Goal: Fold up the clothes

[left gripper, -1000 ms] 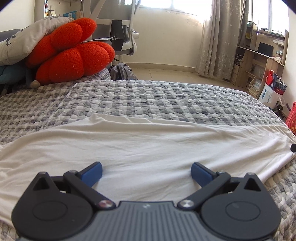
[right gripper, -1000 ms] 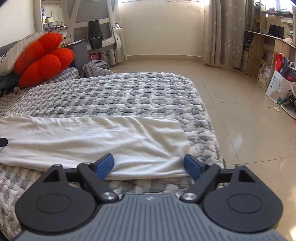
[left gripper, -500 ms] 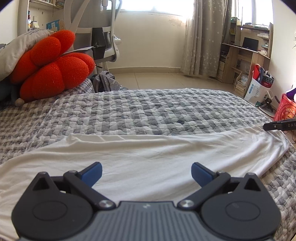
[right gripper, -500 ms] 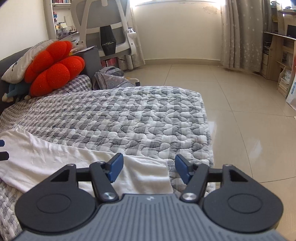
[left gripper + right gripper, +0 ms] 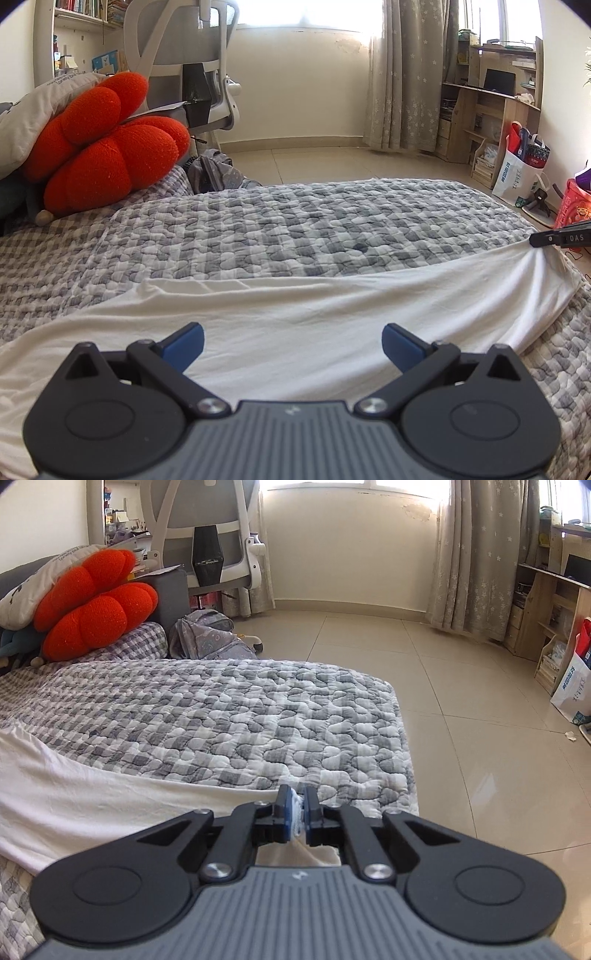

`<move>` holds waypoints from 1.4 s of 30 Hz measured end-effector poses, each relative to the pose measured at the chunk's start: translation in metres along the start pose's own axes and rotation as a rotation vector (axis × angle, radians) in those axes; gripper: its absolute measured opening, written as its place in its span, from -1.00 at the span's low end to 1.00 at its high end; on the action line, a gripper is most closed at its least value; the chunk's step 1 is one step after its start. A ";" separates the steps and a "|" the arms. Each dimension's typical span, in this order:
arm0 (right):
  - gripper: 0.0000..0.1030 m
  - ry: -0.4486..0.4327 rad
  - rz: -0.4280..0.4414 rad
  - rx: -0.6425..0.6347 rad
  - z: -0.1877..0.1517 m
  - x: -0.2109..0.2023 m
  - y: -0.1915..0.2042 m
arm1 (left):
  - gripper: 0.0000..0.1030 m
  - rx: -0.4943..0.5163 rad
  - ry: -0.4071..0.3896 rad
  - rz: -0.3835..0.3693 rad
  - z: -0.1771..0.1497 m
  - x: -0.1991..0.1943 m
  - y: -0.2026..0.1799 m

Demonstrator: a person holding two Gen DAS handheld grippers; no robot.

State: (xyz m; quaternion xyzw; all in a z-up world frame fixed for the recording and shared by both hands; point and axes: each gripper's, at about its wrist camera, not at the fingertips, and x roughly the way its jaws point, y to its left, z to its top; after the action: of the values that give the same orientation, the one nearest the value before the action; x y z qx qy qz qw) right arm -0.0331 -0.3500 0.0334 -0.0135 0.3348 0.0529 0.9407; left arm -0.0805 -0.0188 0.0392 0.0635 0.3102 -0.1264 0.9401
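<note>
A white garment (image 5: pixel 295 314) lies spread across the grey checked quilt (image 5: pixel 295 229) on the bed. My left gripper (image 5: pixel 291 341) is open, its blue pads wide apart just above the garment's near part. My right gripper (image 5: pixel 297 812) is shut on the garment's right corner (image 5: pixel 296 806); white cloth shows pinched between its pads. In the left wrist view the right gripper's black tip (image 5: pixel 550 239) holds that corner lifted at the far right. The garment also shows in the right wrist view (image 5: pixel 92 805).
An orange flower cushion (image 5: pixel 107 147) and a grey pillow (image 5: pixel 37 107) sit at the bed's left end. A backpack (image 5: pixel 207 638) and office chair (image 5: pixel 214 535) stand beyond the bed. The bed's right edge (image 5: pixel 406 746) drops to tiled floor. Bags (image 5: pixel 521 173) stand by a desk.
My right gripper has closed from wide open onto the garment's right corner and raised it slightly. My left gripper has stayed open and shifted a little over the garment.
</note>
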 end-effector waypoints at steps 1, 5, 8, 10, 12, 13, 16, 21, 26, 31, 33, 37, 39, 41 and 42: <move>-0.86 0.010 -0.006 -0.002 -0.002 0.005 0.000 | 0.99 0.004 0.007 0.004 -0.001 0.003 -0.001; -0.34 -0.037 -0.036 0.069 -0.007 -0.013 -0.006 | 0.99 0.006 0.005 0.025 -0.006 0.003 -0.002; 0.04 -0.088 -0.063 0.125 -0.016 -0.040 -0.008 | 0.99 -0.002 0.002 0.035 -0.009 0.001 0.002; 0.09 -0.098 -0.031 0.212 -0.028 -0.058 -0.008 | 0.99 -0.007 0.001 0.044 -0.012 0.000 0.004; 0.09 -0.102 0.009 0.306 -0.042 -0.075 -0.007 | 0.99 -0.017 0.010 0.050 -0.014 0.001 0.005; 0.09 -0.100 0.021 0.338 -0.048 -0.081 -0.006 | 0.99 -0.022 0.019 0.053 -0.016 0.002 0.004; 0.09 -0.073 0.044 0.398 -0.060 -0.087 0.003 | 0.99 -0.044 0.041 0.058 -0.021 0.005 0.002; 0.13 -0.057 0.009 0.436 -0.063 -0.066 0.011 | 0.99 -0.103 0.044 0.056 -0.024 0.009 0.003; -0.08 -0.103 -0.017 0.471 -0.059 -0.062 0.015 | 0.99 -0.085 0.047 0.044 -0.023 0.007 -0.003; -0.79 -0.123 -0.097 0.503 -0.062 -0.059 0.014 | 0.99 -0.085 0.047 0.047 -0.022 0.007 -0.007; -0.89 -0.130 -0.107 0.518 -0.064 -0.060 0.012 | 0.99 -0.080 0.047 0.050 -0.022 0.006 -0.008; -0.92 -0.150 -0.130 0.516 -0.062 -0.065 0.016 | 0.99 -0.077 0.050 0.049 -0.020 0.005 -0.010; -0.92 -0.170 -0.144 0.508 -0.061 -0.070 0.019 | 0.99 -0.078 0.050 0.045 -0.020 0.005 -0.009; -0.92 -0.184 -0.149 0.500 -0.060 -0.074 0.022 | 0.99 -0.078 0.050 0.043 -0.019 0.005 -0.010; -0.92 -0.189 -0.150 0.495 -0.059 -0.075 0.023 | 0.99 -0.078 0.050 0.042 -0.019 0.005 -0.010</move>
State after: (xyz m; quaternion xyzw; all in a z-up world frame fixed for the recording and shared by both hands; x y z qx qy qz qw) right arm -0.1308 -0.3378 0.0350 0.1971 0.2461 -0.0995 0.9438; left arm -0.0907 -0.0255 0.0205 0.0365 0.3371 -0.0928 0.9362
